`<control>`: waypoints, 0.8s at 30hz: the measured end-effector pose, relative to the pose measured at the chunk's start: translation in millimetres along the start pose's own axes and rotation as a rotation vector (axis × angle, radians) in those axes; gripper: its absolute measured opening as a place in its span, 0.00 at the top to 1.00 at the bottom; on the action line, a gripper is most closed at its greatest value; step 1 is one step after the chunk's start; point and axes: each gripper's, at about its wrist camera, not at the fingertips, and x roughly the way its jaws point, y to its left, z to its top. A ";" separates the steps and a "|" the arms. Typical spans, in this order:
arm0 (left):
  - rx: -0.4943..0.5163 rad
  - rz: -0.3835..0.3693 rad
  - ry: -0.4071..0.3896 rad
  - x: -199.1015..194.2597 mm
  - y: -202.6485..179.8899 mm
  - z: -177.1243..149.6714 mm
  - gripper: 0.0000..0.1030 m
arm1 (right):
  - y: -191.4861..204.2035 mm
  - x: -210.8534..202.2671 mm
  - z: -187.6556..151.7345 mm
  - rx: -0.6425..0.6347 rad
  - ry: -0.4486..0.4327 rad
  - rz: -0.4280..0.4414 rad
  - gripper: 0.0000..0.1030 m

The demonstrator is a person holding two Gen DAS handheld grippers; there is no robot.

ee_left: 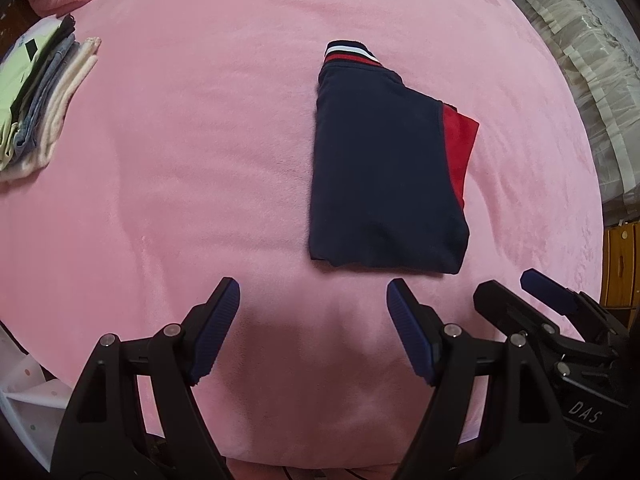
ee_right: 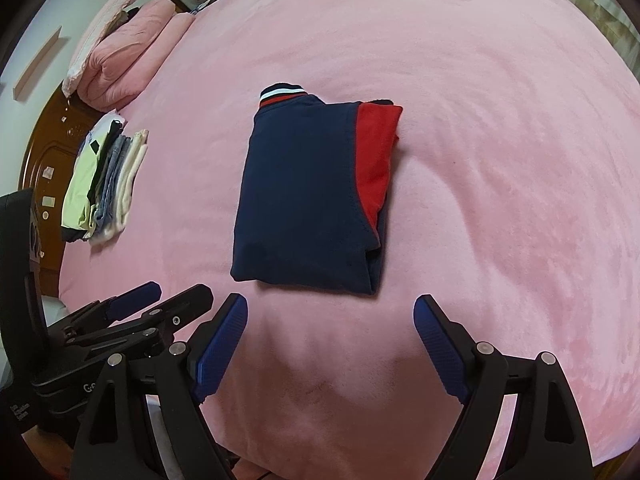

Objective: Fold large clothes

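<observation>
A navy garment point(ee_left: 380, 176) with a red panel and a striped red, white and navy collar lies folded into a compact rectangle on the pink bed cover point(ee_left: 200, 140). It also shows in the right wrist view point(ee_right: 308, 196). My left gripper point(ee_left: 313, 294) is open and empty, hovering above the cover just in front of the garment's near edge. My right gripper point(ee_right: 330, 310) is open and empty, just in front of the same edge. The right gripper shows at the lower right of the left wrist view point(ee_left: 520, 292). The left gripper shows at the lower left of the right wrist view point(ee_right: 176, 294).
A stack of folded clothes point(ee_left: 36, 108) in pale green, grey-blue and cream lies at the left of the bed, also in the right wrist view point(ee_right: 104, 184). Pink pillows point(ee_right: 128, 48) sit at the far left by a wooden headboard point(ee_right: 44, 160). A curtain point(ee_left: 580, 52) hangs at the right.
</observation>
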 end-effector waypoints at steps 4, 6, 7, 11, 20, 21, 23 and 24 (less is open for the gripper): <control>0.001 0.008 -0.006 2.3 0.2 0.3 0.28 | 2.8 2.2 -0.9 -0.001 -0.003 -0.002 0.15; 0.002 0.007 -0.004 4.6 0.3 1.4 0.28 | 3.2 4.6 -0.9 0.002 0.003 -0.002 0.15; 0.004 0.008 -0.002 5.3 0.6 2.0 0.28 | 3.6 6.0 -1.4 0.006 0.005 -0.002 0.15; 0.006 0.004 0.003 13.0 1.4 4.5 0.28 | 0.0 12.5 0.0 0.026 0.012 0.008 0.15; 0.000 0.001 0.042 61.0 1.5 23.5 0.28 | -28.4 54.6 12.1 0.102 0.040 0.057 0.14; -0.015 -0.014 0.051 68.5 3.0 27.1 0.28 | -33.6 61.2 13.8 0.114 0.041 0.070 0.14; -0.047 -0.056 0.075 82.3 7.1 34.4 0.28 | -46.1 75.3 19.3 0.145 0.035 0.103 0.14; -0.057 -0.082 0.086 89.2 9.1 38.1 0.28 | -52.2 82.0 22.7 0.158 0.034 0.119 0.14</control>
